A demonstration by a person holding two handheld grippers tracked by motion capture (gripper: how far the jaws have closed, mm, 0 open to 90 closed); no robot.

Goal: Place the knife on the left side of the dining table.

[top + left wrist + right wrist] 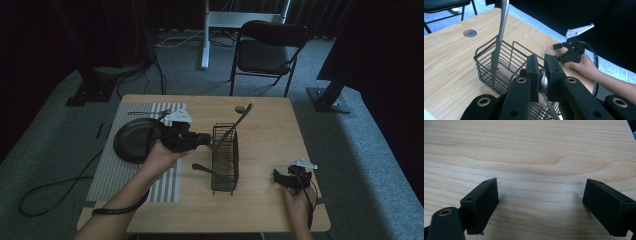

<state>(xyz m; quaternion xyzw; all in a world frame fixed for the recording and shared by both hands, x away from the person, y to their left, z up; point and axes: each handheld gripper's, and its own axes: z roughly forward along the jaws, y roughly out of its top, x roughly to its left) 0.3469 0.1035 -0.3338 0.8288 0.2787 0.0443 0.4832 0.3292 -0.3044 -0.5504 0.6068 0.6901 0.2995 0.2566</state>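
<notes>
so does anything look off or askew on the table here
Nothing looks spilled or broken. The one oddity: a utensil in the wire basket leans steeply, its handle poking out past the rim toward the table's far side. The left gripper is shut on another metal utensil at the basket's near edge.

black folding chair [270, 47] beyond table; white stand [206, 35]; cables on carpet [50, 192].

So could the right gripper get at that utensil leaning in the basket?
Probably yes. The right gripper rests open on bare table beside the wire basket, and the leaning utensil sticks well above the rim with nothing between, though the left gripper works close by.
</notes>
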